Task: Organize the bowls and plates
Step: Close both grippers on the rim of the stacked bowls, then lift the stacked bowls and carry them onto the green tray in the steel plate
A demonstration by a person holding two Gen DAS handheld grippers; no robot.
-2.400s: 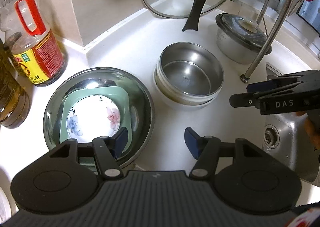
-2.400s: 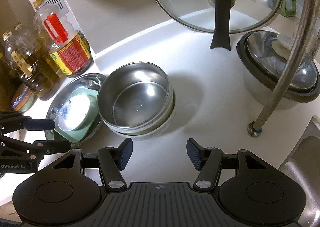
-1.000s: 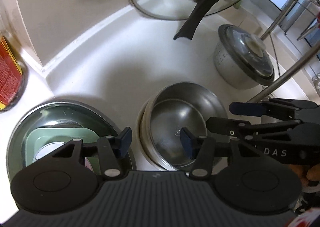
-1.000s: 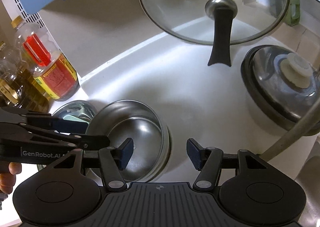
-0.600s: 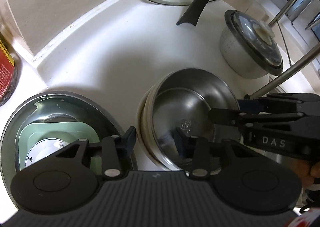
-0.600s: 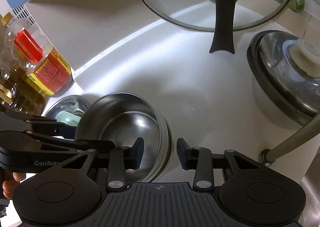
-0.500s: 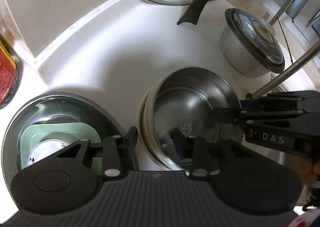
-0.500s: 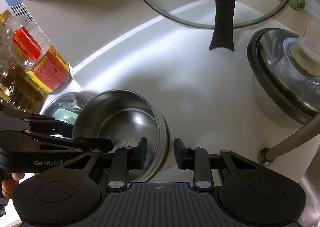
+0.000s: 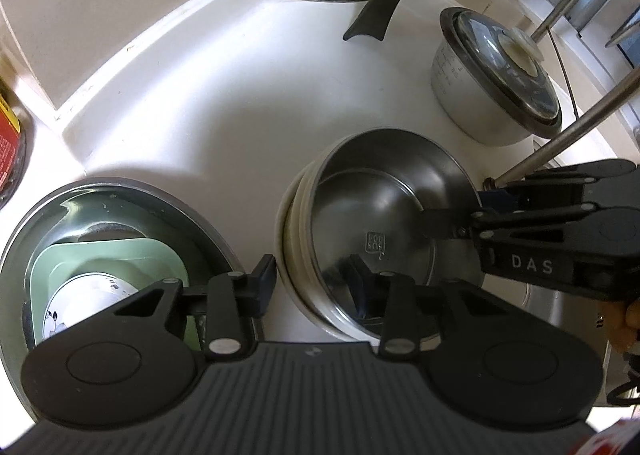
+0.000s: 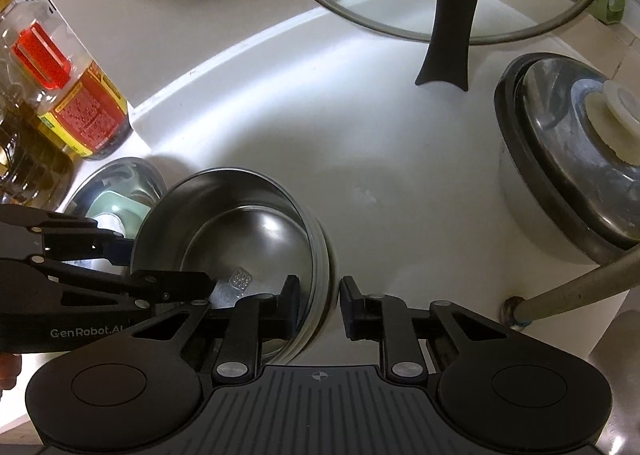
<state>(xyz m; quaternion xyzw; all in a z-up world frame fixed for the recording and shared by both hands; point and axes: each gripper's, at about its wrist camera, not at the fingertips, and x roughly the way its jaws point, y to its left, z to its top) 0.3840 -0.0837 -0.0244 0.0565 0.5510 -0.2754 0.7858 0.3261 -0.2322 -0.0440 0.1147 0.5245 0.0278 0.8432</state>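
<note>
Since a second ago, both grippers have been narrowed onto the round stainless-steel bowl (image 9: 384,223), the top of a small nested stack. The left gripper (image 9: 316,279) is clamped across the bowl's near-left wall, one finger inside, one outside. The right gripper (image 10: 318,301) is straddling the opposite wall, its jaws closing on it. A two-handed lift seems prepared. The bowl is shiny, empty and stamped at its base. Left of it, a wide steel basin (image 9: 168,199) holds a green square plate (image 9: 120,255).
</note>
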